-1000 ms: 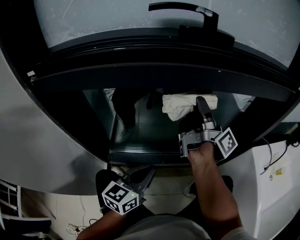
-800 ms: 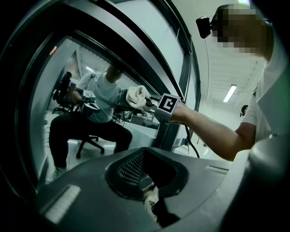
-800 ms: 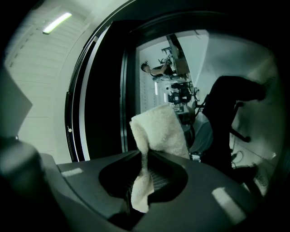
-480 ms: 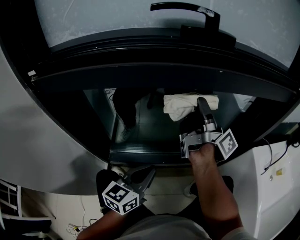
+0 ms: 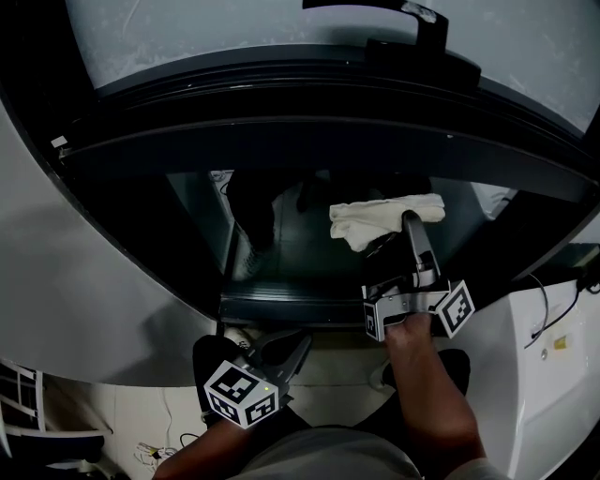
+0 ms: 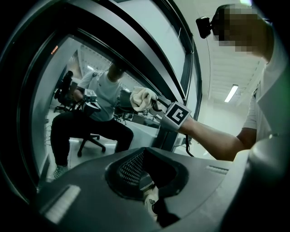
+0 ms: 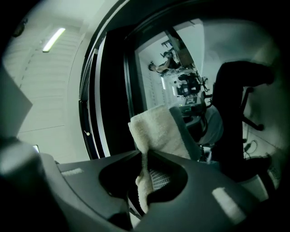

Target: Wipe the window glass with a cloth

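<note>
— Where is our cloth (image 5: 384,217)?
— Up at the lower pane of the window glass (image 5: 281,267), bunched at the tip of our right tongs (image 5: 410,223). They pinch it, and in the right gripper view a fold of it hangs down between them.
— And our left tongs (image 5: 286,349)?
— Pressed together on nothing, held low beneath the dark frame (image 5: 281,141), well apart from the cloth.
— What do we see farther out?
— Through the glass, a seated person (image 6: 97,97). The black handle (image 5: 375,11) sits above, on the upper pane.
</note>
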The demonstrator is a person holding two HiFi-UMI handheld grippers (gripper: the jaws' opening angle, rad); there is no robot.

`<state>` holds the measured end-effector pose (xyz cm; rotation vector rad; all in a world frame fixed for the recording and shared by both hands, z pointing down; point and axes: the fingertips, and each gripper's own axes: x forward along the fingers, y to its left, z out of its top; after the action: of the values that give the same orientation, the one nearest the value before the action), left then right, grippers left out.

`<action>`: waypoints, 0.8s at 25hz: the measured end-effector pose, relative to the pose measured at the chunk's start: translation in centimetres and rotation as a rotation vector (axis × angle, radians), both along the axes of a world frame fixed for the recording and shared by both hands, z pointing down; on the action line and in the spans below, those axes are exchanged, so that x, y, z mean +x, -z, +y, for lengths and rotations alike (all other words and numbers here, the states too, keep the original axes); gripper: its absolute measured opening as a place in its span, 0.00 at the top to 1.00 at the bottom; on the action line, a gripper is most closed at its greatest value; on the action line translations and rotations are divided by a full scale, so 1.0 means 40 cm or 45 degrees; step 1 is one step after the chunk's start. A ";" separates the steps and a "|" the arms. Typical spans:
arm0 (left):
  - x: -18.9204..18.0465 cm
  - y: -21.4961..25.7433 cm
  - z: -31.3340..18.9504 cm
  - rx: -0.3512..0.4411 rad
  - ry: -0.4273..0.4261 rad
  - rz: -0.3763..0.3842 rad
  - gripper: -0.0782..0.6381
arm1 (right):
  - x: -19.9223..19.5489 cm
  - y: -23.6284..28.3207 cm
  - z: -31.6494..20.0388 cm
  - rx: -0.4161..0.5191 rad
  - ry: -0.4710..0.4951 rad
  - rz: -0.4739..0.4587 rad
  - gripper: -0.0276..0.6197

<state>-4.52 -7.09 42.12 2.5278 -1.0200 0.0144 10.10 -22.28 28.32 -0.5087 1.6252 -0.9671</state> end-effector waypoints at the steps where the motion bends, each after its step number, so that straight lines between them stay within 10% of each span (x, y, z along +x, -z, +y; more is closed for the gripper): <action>1: 0.000 0.000 -0.001 -0.003 0.001 -0.002 0.87 | -0.001 -0.015 0.004 -0.008 0.005 -0.001 0.89; 20: -0.014 -0.036 -0.008 -0.030 0.018 -0.023 0.87 | -0.103 -0.462 0.029 -0.467 0.091 0.055 0.89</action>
<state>-5.09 -7.41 43.57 2.5031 -1.0383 0.0448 5.98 -21.11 46.81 -0.7270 1.5172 -1.3261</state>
